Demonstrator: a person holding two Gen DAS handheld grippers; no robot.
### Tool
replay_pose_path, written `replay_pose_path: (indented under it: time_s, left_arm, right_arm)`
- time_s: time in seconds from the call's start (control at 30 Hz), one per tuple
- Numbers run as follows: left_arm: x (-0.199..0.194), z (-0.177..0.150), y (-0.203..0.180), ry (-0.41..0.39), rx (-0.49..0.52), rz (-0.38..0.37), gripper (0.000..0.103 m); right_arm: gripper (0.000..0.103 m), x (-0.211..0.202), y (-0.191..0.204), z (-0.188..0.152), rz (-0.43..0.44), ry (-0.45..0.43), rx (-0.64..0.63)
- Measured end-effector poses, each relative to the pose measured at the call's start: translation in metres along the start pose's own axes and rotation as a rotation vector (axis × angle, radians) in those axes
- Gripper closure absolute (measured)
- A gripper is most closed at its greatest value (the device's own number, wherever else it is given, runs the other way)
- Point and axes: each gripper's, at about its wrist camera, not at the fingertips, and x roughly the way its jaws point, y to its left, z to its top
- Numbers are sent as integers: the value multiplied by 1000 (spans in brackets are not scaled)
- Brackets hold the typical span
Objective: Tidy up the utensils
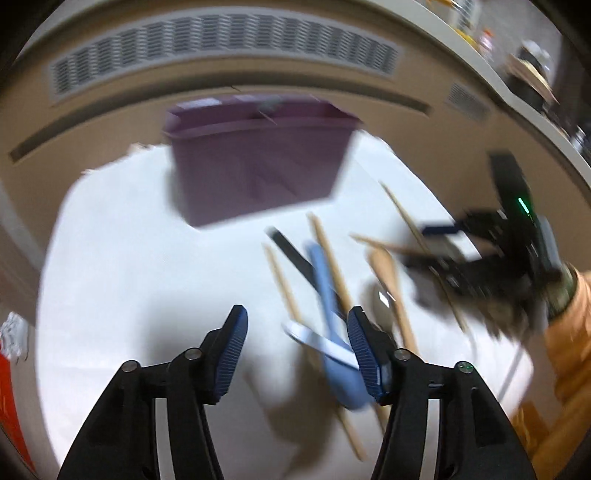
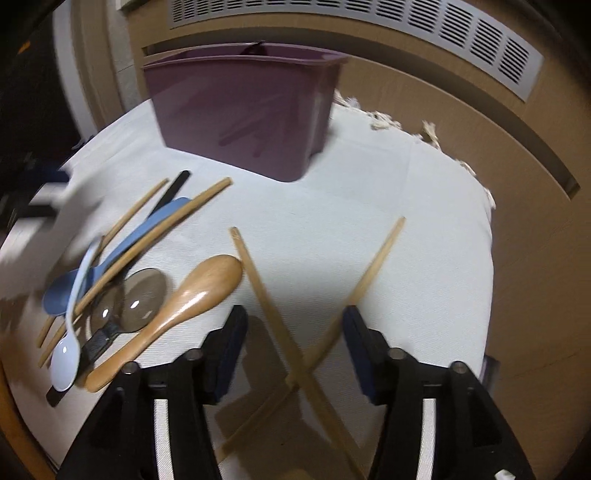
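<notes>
A purple bin (image 2: pixel 240 110) stands at the back of the white cloth (image 2: pixel 406 240); it also shows in the left wrist view (image 1: pixel 258 170). A pile of utensils lies left in the right wrist view: a wooden spoon (image 2: pixel 173 314), a blue spoon (image 2: pixel 110 258), a white spoon (image 2: pixel 70 339), a clear spoon (image 2: pixel 144 299), several wooden chopsticks (image 2: pixel 155 243). Two crossed chopsticks (image 2: pixel 306 358) lie between the jaws of my open right gripper (image 2: pixel 293 321). My left gripper (image 1: pixel 295 325) is open and empty above the cloth, its right finger beside the blue spoon (image 1: pixel 325 288).
A beige cabinet with a vent grille (image 2: pixel 369 22) stands behind the bin. The cloth has a fringed edge (image 2: pixel 388 122) at the back right. The right gripper (image 1: pixel 498 254) and an orange sleeve (image 1: pixel 569 350) show at the right of the left wrist view.
</notes>
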Motion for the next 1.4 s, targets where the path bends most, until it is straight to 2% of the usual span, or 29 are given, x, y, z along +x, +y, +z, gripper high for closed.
replay_pose_path:
  time_s: [0.07,0.13,0.2,0.23,0.3,0.33,0.5,0.57,0.6,0.63,0.7,0.8,0.83,0.87,0.9,0.93,0.97,1.0,1.07,1.2,1.33,1.4]
  left_arm:
    - [6,-8,-12,42,3,-51,41]
    - [13,-12,-20,88,-6,-90,41]
    - [18,-16,-25,113,-22,-103,41]
    - [20,-16,-27,128,-38,-112,41]
    - [22,-16,-27,139,-66,-134,41]
    - [22,-15,-26,143,-84,-140,41]
    - [30,2,-28,99,-98,-104,41]
    - [35,13,-30,74,-84,-96,48]
    - [39,18,-32,70,-75,-83,59]
    - [46,23,-32,81,-70,-64,67]
    - [58,30,-32,105,-71,-44,72]
    - [70,35,-36,123,-41,12,75]
    - [73,38,-42,121,5,56,75]
    - [76,39,-46,120,36,85,75]
    - [78,40,-50,119,75,124,75]
    - [80,39,-52,114,102,147,75]
    - [83,39,-53,112,141,191,76]
    - [89,38,-52,135,157,215,77]
    - [87,35,-49,113,174,235,78]
    - [70,27,-30,94,66,171,85]
    - [42,15,-15,38,-35,101,90]
    - [29,12,-10,10,-61,88,90]
  right_arm:
    - [41,2,-3,-3,19,14,38]
    - [32,2,-7,-7,44,17,91]
    - [19,1,-7,-11,72,17,129]
    - [16,0,-6,-12,84,17,147]
    - [2,0,-5,-16,118,14,195]
    - [0,0,-5,-17,132,13,216]
    - [0,-2,-9,-22,149,-19,340]
    - [0,-2,-10,-21,156,-14,374]
    - [0,-2,-10,-21,157,-6,376]
    - [0,-2,-8,-21,157,3,357]
    - [0,-1,0,-20,136,13,264]
    - [1,-4,11,-30,65,-20,204]
    - [2,-5,13,-32,51,-27,193]
    - [12,-7,17,-35,42,-43,179]
    - [27,-11,16,-35,46,-58,175]
    - [34,-13,15,-35,51,-65,175]
    - [46,-16,12,-35,59,-68,175]
    - [53,-19,9,-34,67,-72,175]
    - [58,-24,6,-31,63,-80,153]
    - [77,-28,13,-24,26,-83,15]
    - [81,-17,17,-9,61,-44,-42]
    - [81,-6,18,0,49,-21,-51]
